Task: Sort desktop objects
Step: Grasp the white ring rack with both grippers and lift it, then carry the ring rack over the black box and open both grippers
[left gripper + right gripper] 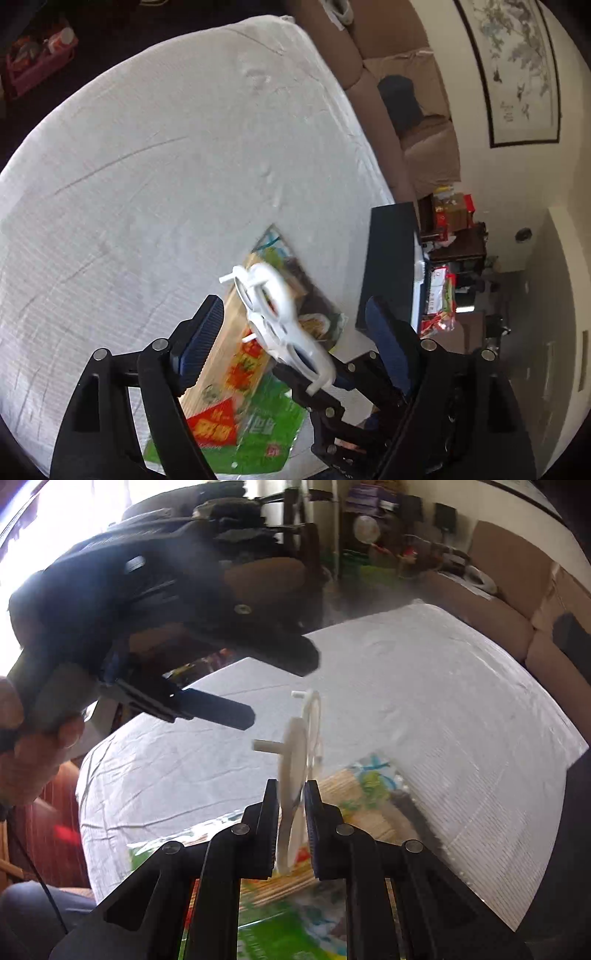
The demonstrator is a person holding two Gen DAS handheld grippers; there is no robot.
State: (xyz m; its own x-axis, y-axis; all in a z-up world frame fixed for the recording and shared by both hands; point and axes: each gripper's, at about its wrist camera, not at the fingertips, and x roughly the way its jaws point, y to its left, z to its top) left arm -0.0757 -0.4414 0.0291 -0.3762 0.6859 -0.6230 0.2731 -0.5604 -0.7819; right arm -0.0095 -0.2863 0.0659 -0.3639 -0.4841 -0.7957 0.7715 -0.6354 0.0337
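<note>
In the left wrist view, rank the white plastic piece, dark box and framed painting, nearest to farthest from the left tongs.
1. white plastic piece: between the left tongs, held by the right tongs.
2. dark box: just beyond, right.
3. framed painting: far wall, upper right.

A white ringed plastic piece (295,760) is standing edge-on, pinched between the right fingers (271,823), sticking out past their tips above a bamboo-mat packet (229,373).
</note>
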